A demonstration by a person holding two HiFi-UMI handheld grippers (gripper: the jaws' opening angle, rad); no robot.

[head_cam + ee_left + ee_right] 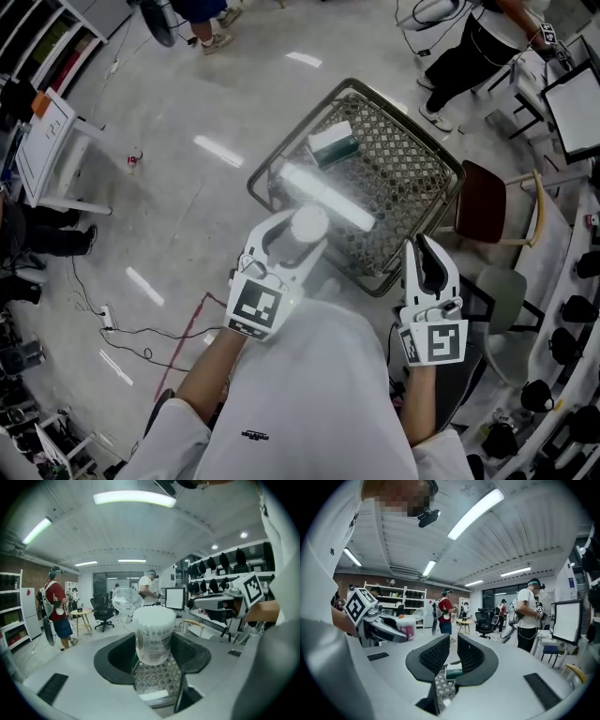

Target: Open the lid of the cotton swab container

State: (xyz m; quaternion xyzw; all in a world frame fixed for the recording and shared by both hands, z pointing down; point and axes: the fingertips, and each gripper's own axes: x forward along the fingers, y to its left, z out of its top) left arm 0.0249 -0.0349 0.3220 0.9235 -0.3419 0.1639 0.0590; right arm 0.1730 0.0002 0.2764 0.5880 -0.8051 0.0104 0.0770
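The left gripper (298, 234) held the cotton swab container (309, 223) in the air, above the near edge of a wire-mesh table (412, 173). In the left gripper view its fingers (119, 660) stood wide apart with the clear, round container (153, 637) upright between them. The left and right fingers closed on its lower sides. The container was packed with white swab tips up to its rim. Its clear lid (125, 600) was already open, tipped back and up at the far left of the rim and still joined to it.

The right gripper (427, 270) hovered to the right of the container and well apart from it, touching nothing. In the right gripper view its fingers (436, 656) were nearly together, with only a narrow gap between the ribbed pads. Nothing was in that gap. In that same view, off to the left, the left gripper carried the swab container.

On the far left part of the mesh table lay a green and white box (334, 143). A dark red chair (480, 202) stood just beside the table's right side. Other people stood farther off around the room.
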